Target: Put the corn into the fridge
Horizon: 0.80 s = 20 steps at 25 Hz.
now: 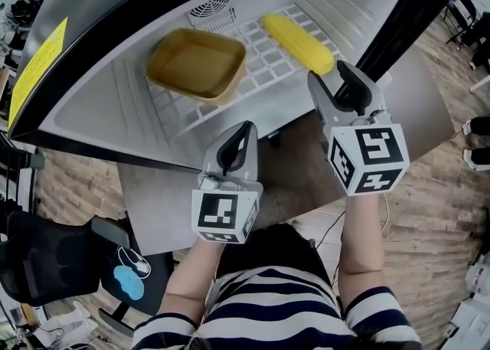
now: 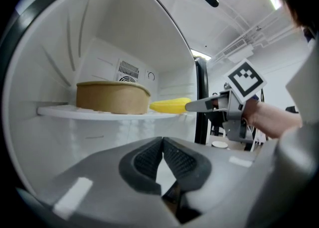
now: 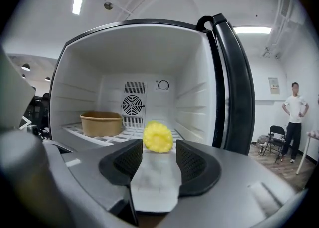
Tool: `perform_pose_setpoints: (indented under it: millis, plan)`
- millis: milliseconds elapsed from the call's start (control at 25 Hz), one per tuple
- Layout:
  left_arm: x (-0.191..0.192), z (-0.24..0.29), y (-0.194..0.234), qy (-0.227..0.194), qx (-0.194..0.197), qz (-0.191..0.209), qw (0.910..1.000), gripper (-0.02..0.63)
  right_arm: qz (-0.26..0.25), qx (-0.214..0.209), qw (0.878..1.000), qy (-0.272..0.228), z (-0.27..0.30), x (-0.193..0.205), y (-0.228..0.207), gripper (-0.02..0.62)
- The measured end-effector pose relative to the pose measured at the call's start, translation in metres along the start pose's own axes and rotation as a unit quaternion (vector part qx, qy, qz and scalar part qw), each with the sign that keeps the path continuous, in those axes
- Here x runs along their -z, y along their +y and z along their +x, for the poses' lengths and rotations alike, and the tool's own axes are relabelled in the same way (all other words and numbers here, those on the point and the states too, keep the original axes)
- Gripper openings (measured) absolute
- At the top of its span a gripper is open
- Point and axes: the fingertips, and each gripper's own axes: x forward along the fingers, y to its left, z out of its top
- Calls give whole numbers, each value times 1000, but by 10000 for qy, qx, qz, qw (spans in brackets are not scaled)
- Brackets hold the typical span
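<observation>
1. My right claw [image 3: 158, 154] stands open with nothing in its grip. My left claw [image 2: 162, 142], off to its left, is pinched together and empty.
2. Just past my right tips the corn [image 3: 158, 137] lies on the fridge shelf [image 3: 112, 136], end-on to me and apparently clear of both pads.
3. I judge the best move is to draw straight back with the jaws wide, so neither pad rolls the cob toward the shelf's edge.
4. Farther in, to the left, sits a paper bowl [image 3: 101, 123]. I have no need to go near it.
</observation>
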Motion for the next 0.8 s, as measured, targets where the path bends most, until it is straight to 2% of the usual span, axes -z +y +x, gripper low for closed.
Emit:
perform_pose_setpoints:
  millis: [200,800]
  plan:
    - [2,-5,1,33,-5,25,10000,0,20,-30,10000,35,1,3,4,189]
    - [1,-10,6,76,-52,8,10000,0,85,-19,9999,114,4,6,5,186]
